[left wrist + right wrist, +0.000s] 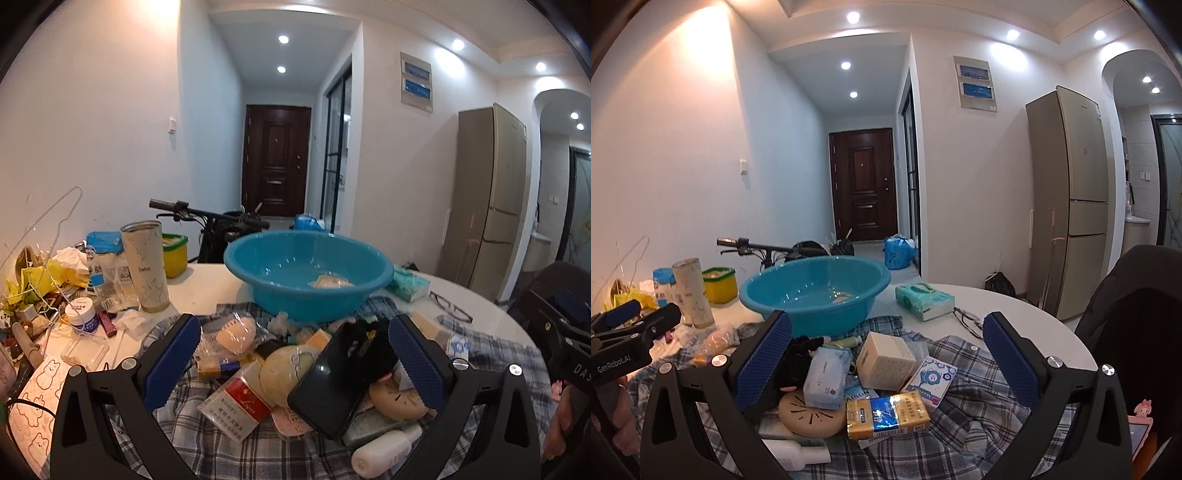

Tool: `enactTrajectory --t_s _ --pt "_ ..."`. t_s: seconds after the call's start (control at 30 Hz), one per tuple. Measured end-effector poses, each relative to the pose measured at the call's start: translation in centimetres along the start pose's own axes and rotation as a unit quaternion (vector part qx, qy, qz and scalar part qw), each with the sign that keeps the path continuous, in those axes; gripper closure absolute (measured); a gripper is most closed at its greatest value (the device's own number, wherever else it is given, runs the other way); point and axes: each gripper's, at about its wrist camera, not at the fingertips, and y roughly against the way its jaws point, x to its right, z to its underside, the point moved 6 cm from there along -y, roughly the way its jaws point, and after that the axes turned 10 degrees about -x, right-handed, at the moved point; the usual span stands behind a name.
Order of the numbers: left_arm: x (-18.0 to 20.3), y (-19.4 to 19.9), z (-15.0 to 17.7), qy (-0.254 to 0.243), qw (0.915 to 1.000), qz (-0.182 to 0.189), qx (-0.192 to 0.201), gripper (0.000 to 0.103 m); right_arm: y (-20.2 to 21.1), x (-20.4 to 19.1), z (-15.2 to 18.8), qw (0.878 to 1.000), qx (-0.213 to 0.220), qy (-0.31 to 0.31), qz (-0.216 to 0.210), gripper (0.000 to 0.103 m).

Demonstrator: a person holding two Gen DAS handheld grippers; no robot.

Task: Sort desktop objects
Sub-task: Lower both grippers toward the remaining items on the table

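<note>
A pile of small objects lies on a plaid cloth [229, 454] on a white table. In the left wrist view my left gripper [295, 358] is open over a black phone [332, 384], a red and white cigarette pack [236, 406], a round cream toy [284, 369] and a white bottle [384, 450]. In the right wrist view my right gripper [886, 354] is open over a beige box [886, 360], a yellow and blue pack [888, 413], a wipes pack [827, 376] and a round tan disc [809, 413]. A blue basin [308, 275] stands behind the pile.
A tissue pack [925, 301] and glasses [969, 321] lie right of the basin [816, 291]. A tall cup [146, 266], a yellow container [175, 254], a pill bottle [83, 315] and crumpled clutter crowd the table's left. A dark chair [1134, 317] stands at the right. The left gripper body [631, 332] shows at the left.
</note>
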Motion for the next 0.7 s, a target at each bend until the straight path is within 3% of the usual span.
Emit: enactTrajectory --t_s 0.23,0.4,0.57,0.7 --pt "0.2 -2.9 3.4 -0.016 0.9979 0.013 -0.061 0.000 -2.6 -0.1 2.3 0.999 -0.050 0.019 0.009 0.000" --pt "0.6 -4.3 5.6 -0.015 0.9944 0.032 -0.100 0.000 -3.3 -0.3 3.4 0.997 -0.079 0.008 -0.009 0.000" --pt "0.7 -5.6 7.2 0.006 0.9891 0.059 -0.134 0.000 -3.3 -0.7 4.5 0.996 -0.089 0.012 -0.011 0.000" --pt "0.9 -6.2 7.4 0.009 0.9878 0.057 -0.145 0.000 -3.3 -0.3 4.7 0.996 -0.091 0.009 -0.009 0.000"
